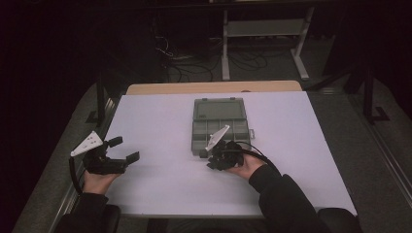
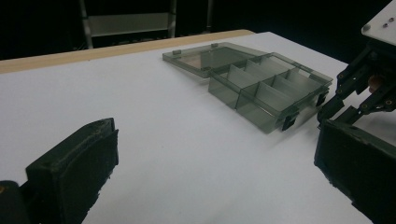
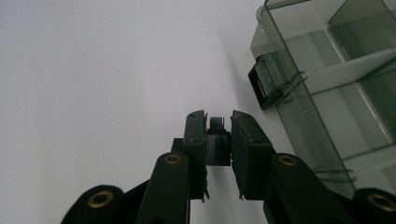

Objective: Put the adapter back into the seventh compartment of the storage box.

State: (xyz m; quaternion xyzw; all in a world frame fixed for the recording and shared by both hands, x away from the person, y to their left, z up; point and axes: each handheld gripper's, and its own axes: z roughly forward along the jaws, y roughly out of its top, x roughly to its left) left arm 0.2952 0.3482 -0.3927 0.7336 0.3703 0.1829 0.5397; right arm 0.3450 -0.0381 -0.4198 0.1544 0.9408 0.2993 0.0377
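Right gripper view: right gripper [image 3: 218, 123] jaws pinch a small dark block [image 3: 217, 145]; left gripper [image 1: 122, 149] jaws wide.

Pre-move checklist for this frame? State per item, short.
1. Organizer box lid open, lying flat behind the base: ok.
2. Compartments visibly empty in the left gripper view: ok.
3. Right gripper closed on a small dark part: ok; what the part is: cannot tell.
4. Left gripper open, holding nothing, apart from the box: ok.
5. Front latch on the box near the right gripper, not touched: ok.
6. White table bare between the grippers: ok.
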